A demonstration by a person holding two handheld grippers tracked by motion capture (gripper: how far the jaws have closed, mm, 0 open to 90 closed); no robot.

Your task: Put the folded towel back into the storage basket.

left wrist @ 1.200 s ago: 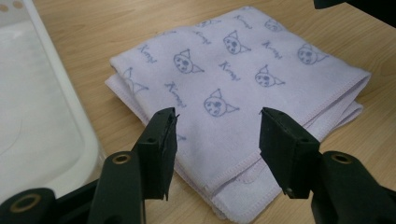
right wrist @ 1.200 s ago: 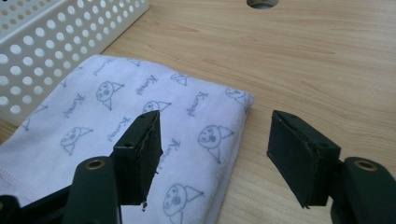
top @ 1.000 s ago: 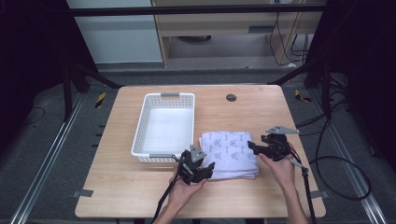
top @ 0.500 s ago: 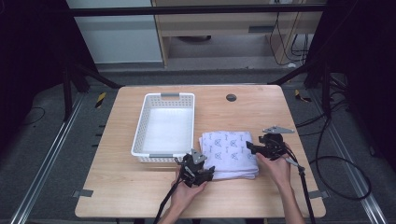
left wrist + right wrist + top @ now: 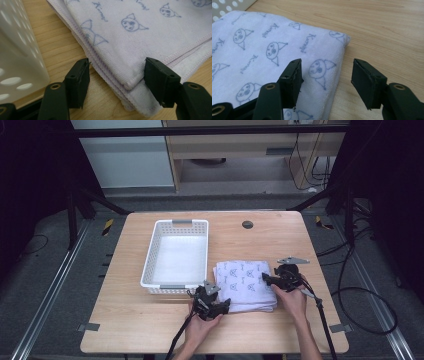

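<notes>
Table: light wood, dark floor around.
Towel: folded, flat, just right of basket.
Left gripper: jaws just widened, straddling the near corner, gripping nothing.
Right gripper: jaws just narrowed, apart over the right edge, holding nothing.

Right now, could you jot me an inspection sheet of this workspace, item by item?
Surface: light wooden table, with a dark round spot near its far edge.
Job's things: folded towel with cat-face print, lying flat beside an empty white basket.
Clutter: nothing seen.
Grippers: left gripper open, its jaws just widened, astride the towel's near corner; right gripper open, its jaws just narrowing, astride the towel's edge.
Cables: one trails from each gripper; the right gripper's cable loops onto the floor.
Surroundings: black frame poles, grey floor, wooden cabinet behind.
</notes>
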